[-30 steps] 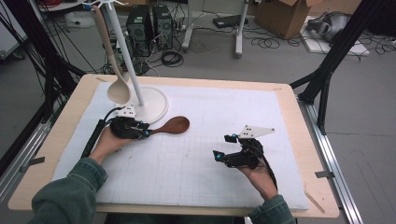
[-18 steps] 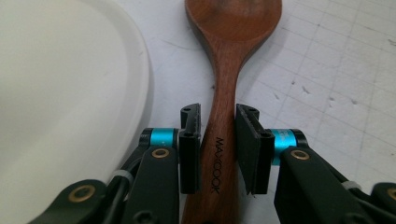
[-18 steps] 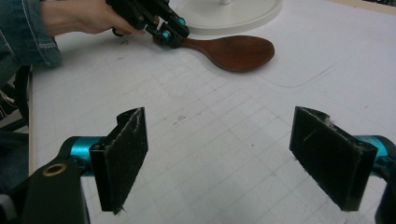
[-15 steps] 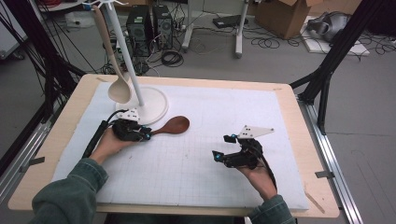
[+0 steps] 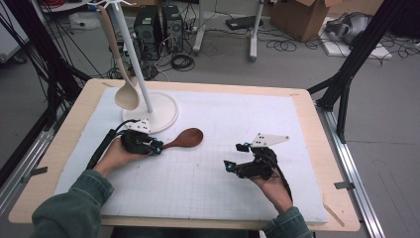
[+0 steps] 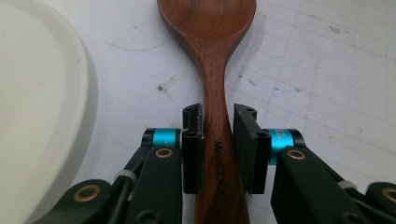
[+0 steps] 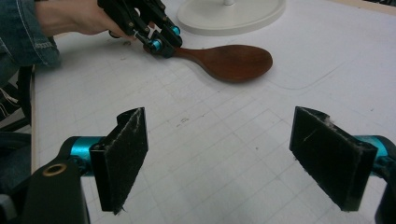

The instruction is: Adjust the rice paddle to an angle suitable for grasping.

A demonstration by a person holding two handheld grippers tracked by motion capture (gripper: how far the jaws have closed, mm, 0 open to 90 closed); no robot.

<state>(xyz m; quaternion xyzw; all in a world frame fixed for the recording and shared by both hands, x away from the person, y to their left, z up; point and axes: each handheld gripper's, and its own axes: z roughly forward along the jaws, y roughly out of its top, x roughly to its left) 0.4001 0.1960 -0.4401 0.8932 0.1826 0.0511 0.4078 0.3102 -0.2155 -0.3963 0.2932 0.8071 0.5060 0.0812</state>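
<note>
Between the left tool's (image 6: 218,149) just-closing jaws, clamped, lies the brown spoon's (image 6: 211,42) handle; the right tool (image 7: 238,158) gapes

At the left of the high view, the left gripper (image 5: 157,147) has just been closing its jaws around the handle of the dark wooden spoon (image 5: 184,138), and its pads (image 6: 193,149) now press that handle.

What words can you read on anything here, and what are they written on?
"MAXCOOK" (last letters partly hidden), printed along the handle of the dark wooden spoon, between the pads of the left gripper.
No other writing is readable; the cardboard box shows none.
</note>
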